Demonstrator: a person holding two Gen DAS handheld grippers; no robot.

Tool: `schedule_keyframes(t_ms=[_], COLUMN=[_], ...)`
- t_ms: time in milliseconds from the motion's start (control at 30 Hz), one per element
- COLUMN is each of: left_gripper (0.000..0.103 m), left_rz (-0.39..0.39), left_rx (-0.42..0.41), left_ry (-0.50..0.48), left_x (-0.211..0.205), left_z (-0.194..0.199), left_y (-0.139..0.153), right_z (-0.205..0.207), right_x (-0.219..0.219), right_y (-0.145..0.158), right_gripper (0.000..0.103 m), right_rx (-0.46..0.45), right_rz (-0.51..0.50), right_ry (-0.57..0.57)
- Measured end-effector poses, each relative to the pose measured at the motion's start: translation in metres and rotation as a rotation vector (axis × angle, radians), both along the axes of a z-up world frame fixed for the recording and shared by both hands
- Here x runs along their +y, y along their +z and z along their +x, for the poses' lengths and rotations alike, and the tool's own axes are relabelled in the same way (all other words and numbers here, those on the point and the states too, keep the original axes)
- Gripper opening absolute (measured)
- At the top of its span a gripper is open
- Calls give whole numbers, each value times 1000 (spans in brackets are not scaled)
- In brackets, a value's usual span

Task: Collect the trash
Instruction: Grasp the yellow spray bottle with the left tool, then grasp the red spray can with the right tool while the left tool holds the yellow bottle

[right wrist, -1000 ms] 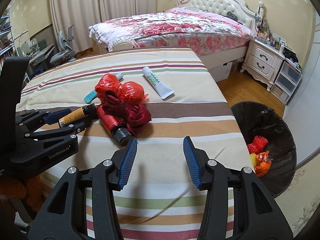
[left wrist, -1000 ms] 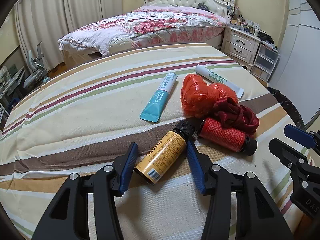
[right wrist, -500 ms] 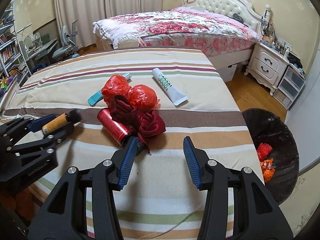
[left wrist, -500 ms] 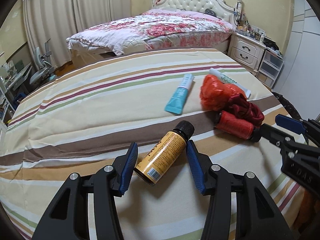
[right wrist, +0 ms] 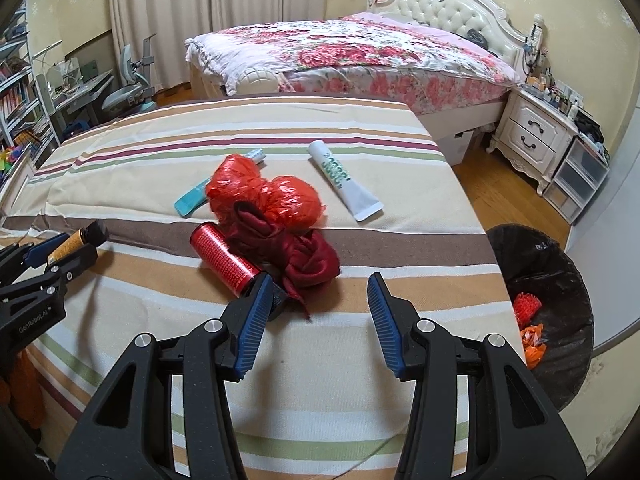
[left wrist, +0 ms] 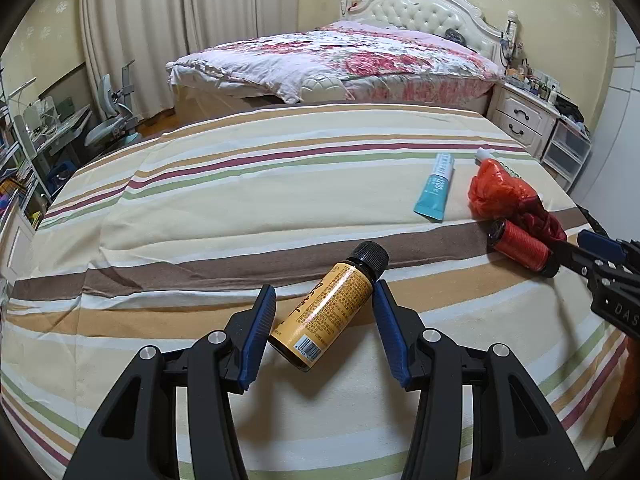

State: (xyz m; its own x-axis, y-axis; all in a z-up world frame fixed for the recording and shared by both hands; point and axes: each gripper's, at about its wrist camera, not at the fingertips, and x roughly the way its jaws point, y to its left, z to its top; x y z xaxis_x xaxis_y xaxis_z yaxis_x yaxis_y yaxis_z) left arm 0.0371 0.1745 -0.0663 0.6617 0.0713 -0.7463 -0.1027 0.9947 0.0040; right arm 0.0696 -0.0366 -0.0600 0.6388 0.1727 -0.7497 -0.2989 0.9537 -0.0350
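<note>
Carrying one piece while lining up on the next

Your left gripper was partly closed on the yellow bottle, clear of the striped cover. The bottle sat askew between the pads: one pressed low near its base, the other up by the shoulder under the black cap. A hold like that could probably pivot, so the wise course was a steady squeeze and no sharp wrist roll on the way to the black bin, which stood on the floor off the bed's right edge with a few bits already inside.

Your right gripper stood about half open with nothing between its pads. One finger hid the capped end of the red can, which lay on the cover touching the dark red cloth and just in front of the red plastic bag. To take it cleanly you needed to shift across until the can's body lay between both pads – crosswise to its length – and keep the cloth out of the bite
</note>
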Motion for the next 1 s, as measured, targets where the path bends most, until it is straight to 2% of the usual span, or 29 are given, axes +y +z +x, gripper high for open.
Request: schedule_keyframes(t_ms=[200, 700, 1000], left_gripper=[50, 50, 50], left_rz=[-9, -30, -36], left_rx=[-1, -1, -6], left_ry=[21, 55, 71], left_x=[9, 22, 26], left_z=[-5, -8, -9], left_y=[1, 0, 0], right_z=[-11, -2, -1], right_x=[18, 3, 10], right_y=[-4, 2, 0], right_gripper=[48, 48, 48], right_rx=[3, -10, -2], right_rz=[-20, 10, -23], right_ry=[52, -31, 6])
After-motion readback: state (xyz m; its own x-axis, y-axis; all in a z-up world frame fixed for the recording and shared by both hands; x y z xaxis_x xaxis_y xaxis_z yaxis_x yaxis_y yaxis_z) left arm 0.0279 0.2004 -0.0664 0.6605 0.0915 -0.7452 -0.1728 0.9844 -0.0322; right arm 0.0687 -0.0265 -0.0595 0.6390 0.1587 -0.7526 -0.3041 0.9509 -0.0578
